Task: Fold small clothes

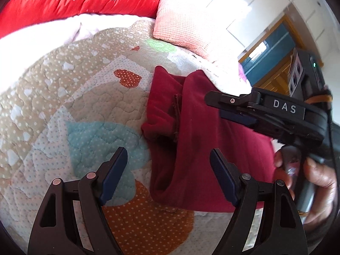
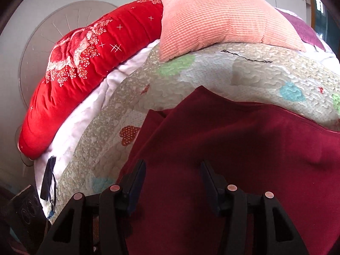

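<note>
Here maroon garment (image 2: 233, 148) fills view, edges cut off (quilt (image 2: 244, 76) beneath).

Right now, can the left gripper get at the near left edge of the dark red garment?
Probably yes: the left gripper is open just before the dark red garment, nothing between; the right gripper sits farther back.

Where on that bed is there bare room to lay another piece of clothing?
The patchwork heart quilt lies bare left of the dark red garment, up to the white blanket. It is crowded by the peach ribbed pillow and the right tool.
</note>
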Action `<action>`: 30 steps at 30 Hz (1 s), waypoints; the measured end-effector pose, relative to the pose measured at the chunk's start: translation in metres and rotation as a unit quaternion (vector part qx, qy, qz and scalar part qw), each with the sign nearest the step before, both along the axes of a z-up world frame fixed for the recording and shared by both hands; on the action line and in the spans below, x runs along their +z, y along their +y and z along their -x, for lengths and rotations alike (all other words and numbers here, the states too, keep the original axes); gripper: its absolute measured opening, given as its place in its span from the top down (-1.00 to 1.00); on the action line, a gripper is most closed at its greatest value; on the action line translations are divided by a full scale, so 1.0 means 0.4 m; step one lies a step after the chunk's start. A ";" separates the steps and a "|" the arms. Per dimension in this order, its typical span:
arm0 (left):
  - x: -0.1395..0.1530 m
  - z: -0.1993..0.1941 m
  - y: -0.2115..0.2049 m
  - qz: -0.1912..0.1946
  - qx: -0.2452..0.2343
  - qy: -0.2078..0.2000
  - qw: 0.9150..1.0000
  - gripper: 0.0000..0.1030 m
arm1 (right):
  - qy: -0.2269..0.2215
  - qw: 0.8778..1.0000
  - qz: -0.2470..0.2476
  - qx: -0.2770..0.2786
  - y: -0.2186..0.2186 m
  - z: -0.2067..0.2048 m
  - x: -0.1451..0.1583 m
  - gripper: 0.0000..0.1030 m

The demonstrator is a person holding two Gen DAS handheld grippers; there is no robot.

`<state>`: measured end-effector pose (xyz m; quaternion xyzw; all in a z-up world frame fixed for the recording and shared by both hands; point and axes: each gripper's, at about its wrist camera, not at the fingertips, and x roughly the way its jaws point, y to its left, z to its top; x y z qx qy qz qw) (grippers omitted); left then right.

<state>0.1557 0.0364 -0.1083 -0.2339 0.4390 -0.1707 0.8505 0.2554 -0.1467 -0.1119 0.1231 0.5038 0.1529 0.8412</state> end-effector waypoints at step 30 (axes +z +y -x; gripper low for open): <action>-0.038 -0.015 -0.027 0.061 -0.029 0.022 0.997 -0.42 | 0.090 0.968 0.194 0.132 0.262 -0.171 -0.107 -0.62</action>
